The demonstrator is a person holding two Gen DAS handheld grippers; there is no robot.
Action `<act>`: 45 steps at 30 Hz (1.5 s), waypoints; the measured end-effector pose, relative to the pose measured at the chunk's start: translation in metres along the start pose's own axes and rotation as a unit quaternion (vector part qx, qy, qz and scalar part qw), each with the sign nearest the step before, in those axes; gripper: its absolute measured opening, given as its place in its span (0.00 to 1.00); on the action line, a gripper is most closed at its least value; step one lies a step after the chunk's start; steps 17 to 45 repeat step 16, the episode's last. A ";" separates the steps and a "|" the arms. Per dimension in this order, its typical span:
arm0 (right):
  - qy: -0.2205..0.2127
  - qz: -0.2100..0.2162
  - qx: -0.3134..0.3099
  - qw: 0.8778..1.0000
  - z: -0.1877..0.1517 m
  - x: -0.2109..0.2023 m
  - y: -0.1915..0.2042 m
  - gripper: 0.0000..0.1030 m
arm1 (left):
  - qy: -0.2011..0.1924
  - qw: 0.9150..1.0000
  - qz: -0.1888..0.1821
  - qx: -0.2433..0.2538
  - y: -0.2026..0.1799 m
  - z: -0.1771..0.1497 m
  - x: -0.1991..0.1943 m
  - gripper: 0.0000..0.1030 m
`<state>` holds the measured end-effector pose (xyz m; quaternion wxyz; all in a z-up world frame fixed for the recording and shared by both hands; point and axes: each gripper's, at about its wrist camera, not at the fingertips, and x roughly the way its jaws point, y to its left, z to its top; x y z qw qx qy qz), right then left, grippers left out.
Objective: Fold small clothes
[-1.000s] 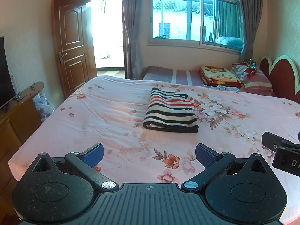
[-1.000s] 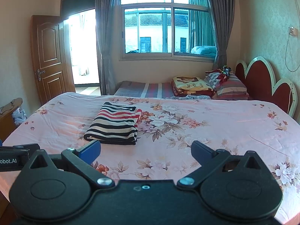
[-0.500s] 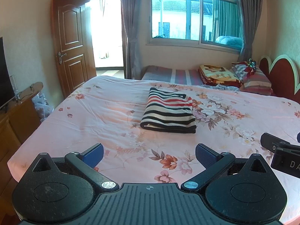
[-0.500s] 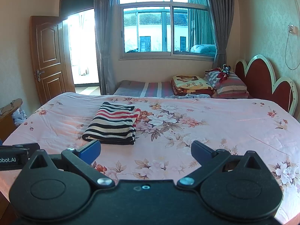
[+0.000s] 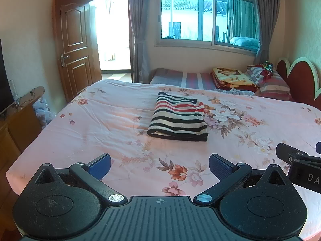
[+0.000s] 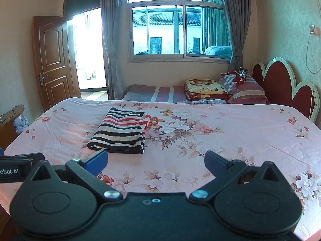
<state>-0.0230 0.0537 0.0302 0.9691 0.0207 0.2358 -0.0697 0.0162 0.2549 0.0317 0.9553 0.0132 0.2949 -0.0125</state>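
The bed spreads out ahead of me under its floral sheet, and the striped garment lies folded flat near its middle, well apart from both my tools. From my left gripper it sits straight ahead and a touch right; from my right gripper it sits ahead and left. Its long axis runs away from me, its near short edge facing my fingertips. Both grippers are spread wide and hold nothing. My left looks slightly nearer, though the fisheye makes that hard to judge. The fold looks finished.
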 end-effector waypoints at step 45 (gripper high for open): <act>0.018 -0.005 -0.005 1.000 -0.006 0.023 0.003 0.99 | 0.013 1.000 0.000 0.017 -0.003 0.001 0.031 1.00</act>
